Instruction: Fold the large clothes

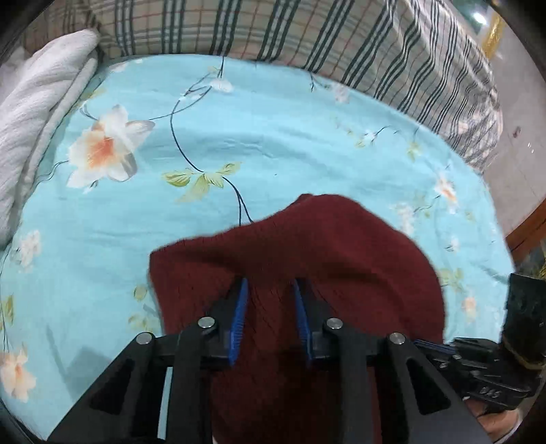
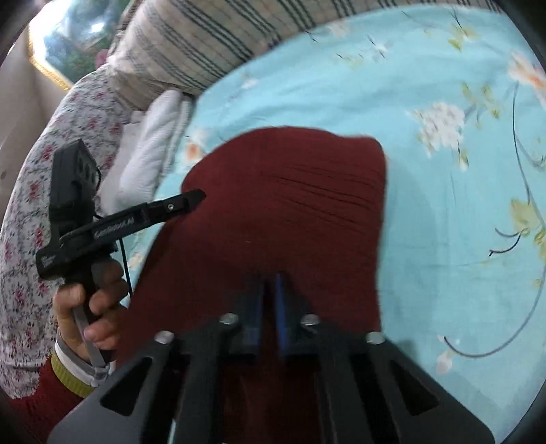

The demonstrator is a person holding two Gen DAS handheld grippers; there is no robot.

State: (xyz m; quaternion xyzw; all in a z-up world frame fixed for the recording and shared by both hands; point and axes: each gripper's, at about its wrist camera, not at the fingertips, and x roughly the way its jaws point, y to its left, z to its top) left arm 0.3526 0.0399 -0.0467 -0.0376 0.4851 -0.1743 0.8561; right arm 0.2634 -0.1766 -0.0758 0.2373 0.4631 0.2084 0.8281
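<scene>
The left gripper (image 1: 269, 285) has its blue-lined fingers (image 1: 239, 307) partly spread, with dark red knit cloth of the garment (image 1: 307, 246) bunched between them; whether the pads actually press on it cannot be told. The right gripper (image 2: 271, 283) has its fingers pressed together, and the garment (image 2: 290, 205) lies draped over and around their tips, apparently pinched there.

The red garment lies in a heap on the light blue flowered bedsheet (image 1: 256, 136), near the edge closest to the cameras.

Only the right wrist view shows the left gripper from outside (image 2: 194, 198): its black tip rests at the garment's left border, and a hand (image 2: 88, 307) grips its handle, with a yellow-edged cuff at the wrist. That view also shows a small-flowered cloth (image 2: 30, 205) at the far left.

Only the left wrist view shows the sheet's big white and orange flower (image 1: 105, 147) and part of the other tool's black body (image 1: 477, 369) at lower right.

Both views show the striped plaid bedding (image 1: 307, 30) along the sheet's far edge and a white textured blanket (image 1: 37, 112) at its left corner.
</scene>
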